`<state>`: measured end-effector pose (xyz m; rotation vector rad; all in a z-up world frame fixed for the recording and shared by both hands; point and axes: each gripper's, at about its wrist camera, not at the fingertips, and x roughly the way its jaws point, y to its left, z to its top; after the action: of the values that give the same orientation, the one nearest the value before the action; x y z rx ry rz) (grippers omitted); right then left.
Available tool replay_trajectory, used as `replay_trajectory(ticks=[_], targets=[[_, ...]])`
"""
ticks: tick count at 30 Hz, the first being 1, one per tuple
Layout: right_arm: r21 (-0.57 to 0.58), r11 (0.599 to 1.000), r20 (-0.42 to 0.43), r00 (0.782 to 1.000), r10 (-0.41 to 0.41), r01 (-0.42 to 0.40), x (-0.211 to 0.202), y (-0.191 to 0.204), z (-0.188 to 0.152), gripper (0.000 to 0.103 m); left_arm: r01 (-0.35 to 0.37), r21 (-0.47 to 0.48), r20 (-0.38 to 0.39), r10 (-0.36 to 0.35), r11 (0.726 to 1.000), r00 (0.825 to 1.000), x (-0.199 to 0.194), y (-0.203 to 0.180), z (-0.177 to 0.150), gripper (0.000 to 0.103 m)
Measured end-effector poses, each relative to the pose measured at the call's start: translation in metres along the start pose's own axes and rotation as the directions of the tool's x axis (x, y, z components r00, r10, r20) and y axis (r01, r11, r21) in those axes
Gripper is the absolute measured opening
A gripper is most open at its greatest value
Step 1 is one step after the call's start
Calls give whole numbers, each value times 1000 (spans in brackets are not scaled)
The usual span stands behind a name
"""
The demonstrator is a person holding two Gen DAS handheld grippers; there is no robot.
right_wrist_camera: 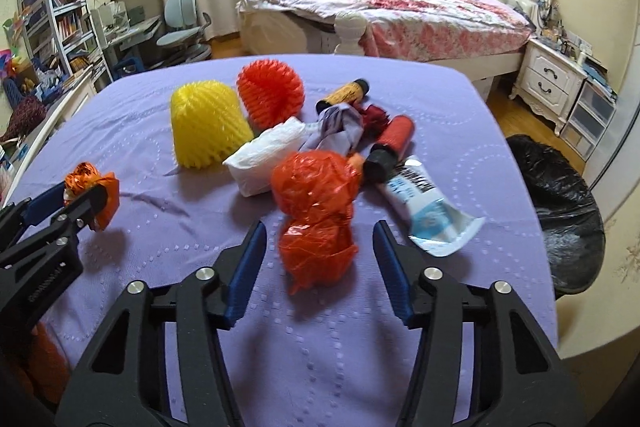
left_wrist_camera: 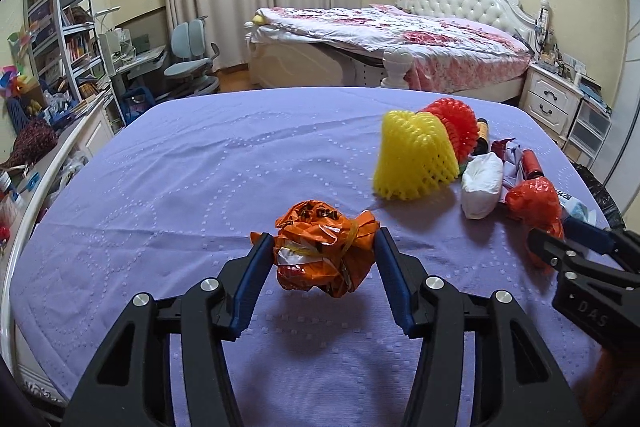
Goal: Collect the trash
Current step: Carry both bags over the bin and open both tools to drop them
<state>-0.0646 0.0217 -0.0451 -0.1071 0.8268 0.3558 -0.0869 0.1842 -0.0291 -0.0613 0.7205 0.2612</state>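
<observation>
Barely begun: your left gripper (left_wrist_camera: 324, 255) pinches the orange wrapper (left_wrist_camera: 326, 247); your right gripper (right_wrist_camera: 320, 247) gapes around the red bag (right_wrist_camera: 316, 211); the pile (right_wrist_camera: 280, 119) remains beside the bin (right_wrist_camera: 560, 211).

Lilac quilted bed cover (right_wrist_camera: 360, 347) under yellow foam net (right_wrist_camera: 208, 125), white packet (right_wrist_camera: 266, 159), squeezed tube (right_wrist_camera: 428, 211).

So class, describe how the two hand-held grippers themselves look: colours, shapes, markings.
Both the left hand-held gripper and the right hand-held gripper have black angular frames with cut-outs, silver round bolts, and flat blue finger pads. White lettering marks the side of the right one's frame.
</observation>
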Motion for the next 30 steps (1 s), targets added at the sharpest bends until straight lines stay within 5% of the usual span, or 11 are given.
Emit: replay_trajectory(ticks=[2,14,30], targets=[[-2,1000,-9,1000,4,-4,3,1,-1,35,3,-4,1,-3,1000,1000,1,2,0,54],[20,1000,91,996,-4,2,-36,-12,-1,33,59,16,35,-60,998,998,-13,-15,2,54],[251,946,131,961,-242,204,-62,-156,6,33,249,177,105,-269,952,957,-25,-137,39,54]])
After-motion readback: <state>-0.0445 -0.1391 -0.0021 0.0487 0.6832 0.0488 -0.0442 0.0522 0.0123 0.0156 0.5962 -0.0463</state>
